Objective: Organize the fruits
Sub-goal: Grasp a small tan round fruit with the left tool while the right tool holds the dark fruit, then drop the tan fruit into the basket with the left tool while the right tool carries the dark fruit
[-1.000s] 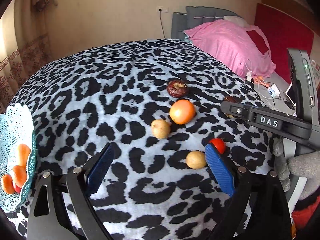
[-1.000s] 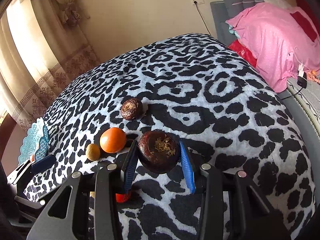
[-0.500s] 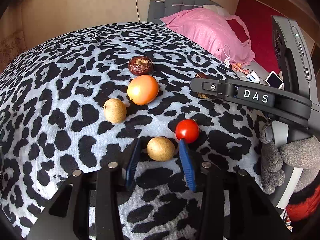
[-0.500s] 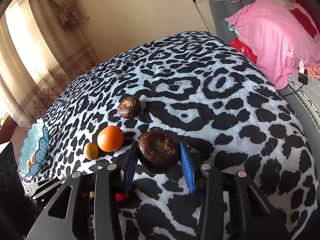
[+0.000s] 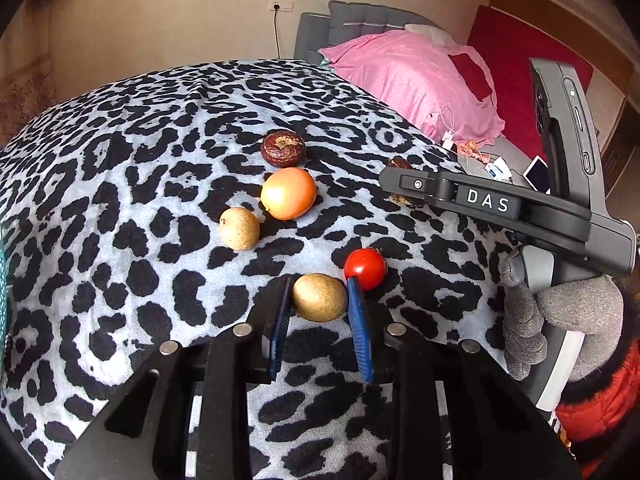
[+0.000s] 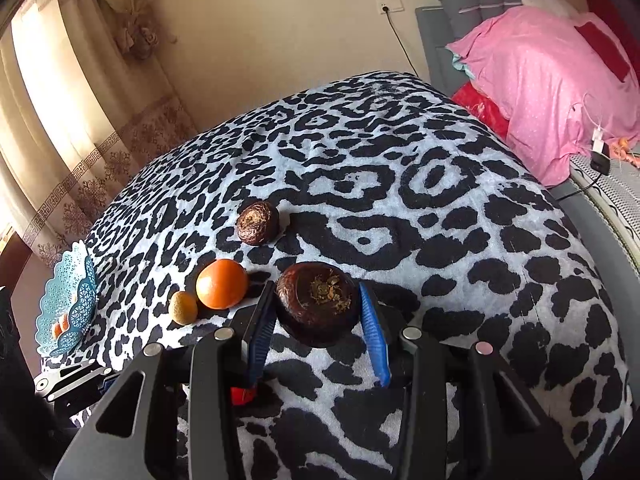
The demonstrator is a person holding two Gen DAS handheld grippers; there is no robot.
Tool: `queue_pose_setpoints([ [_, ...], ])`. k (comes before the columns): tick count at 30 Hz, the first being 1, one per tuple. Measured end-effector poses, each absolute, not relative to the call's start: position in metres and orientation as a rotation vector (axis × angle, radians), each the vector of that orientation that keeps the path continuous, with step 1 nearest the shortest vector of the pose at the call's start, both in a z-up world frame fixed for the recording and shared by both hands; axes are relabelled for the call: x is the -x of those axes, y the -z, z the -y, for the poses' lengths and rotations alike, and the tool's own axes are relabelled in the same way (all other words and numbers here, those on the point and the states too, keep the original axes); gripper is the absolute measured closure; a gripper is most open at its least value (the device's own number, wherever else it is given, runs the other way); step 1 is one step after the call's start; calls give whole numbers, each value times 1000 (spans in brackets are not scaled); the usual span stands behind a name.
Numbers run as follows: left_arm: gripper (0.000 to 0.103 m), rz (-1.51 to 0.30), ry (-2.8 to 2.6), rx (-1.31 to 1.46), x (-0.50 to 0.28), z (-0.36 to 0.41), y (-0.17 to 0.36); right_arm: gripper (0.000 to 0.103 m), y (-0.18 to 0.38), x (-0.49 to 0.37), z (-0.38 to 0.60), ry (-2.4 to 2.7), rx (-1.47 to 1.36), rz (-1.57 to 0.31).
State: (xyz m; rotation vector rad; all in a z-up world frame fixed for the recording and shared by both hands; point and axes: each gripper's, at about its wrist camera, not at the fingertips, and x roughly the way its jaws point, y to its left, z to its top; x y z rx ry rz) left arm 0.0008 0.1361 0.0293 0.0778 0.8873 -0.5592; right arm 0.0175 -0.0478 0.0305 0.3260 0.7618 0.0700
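Observation:
In the left wrist view my left gripper [image 5: 319, 300] has its blue pads against both sides of a tan round fruit [image 5: 319, 297] that rests on the leopard-print cloth [image 5: 120, 200]. A red tomato [image 5: 365, 269] touches the right pad from outside. Farther off lie a second tan fruit [image 5: 239, 228], an orange [image 5: 288, 193] and a dark brown fruit [image 5: 283, 148]. In the right wrist view my right gripper [image 6: 318, 312] is shut on another dark brown fruit [image 6: 318, 304], low over the cloth. The orange [image 6: 222, 284] and the second tan fruit [image 6: 183, 308] lie to its left.
A teal lattice basket [image 6: 68, 312] with orange pieces stands tilted at the cloth's left edge. A pink pillow [image 6: 552, 80] and a grey headboard lie beyond the right side. The right tool's black body [image 5: 488, 200], in a grey-gloved hand [image 5: 560, 320], crosses the left wrist view.
My left gripper has swung right from the basket side, come up to the near tan fruit and narrowed its jaws onto it. The right gripper still holds the dark brown fruit, barely moved.

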Motion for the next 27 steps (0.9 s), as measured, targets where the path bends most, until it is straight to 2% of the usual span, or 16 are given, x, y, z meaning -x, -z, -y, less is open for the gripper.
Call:
queue_pose_setpoints([
  [13, 74, -820, 453, -38, 1, -174, -54, 62, -47, -10, 31, -94, -302, -737],
  [27, 74, -739, 262, 60, -2, -264, -81, 62, -66, -9, -14, -160, -249, -723],
])
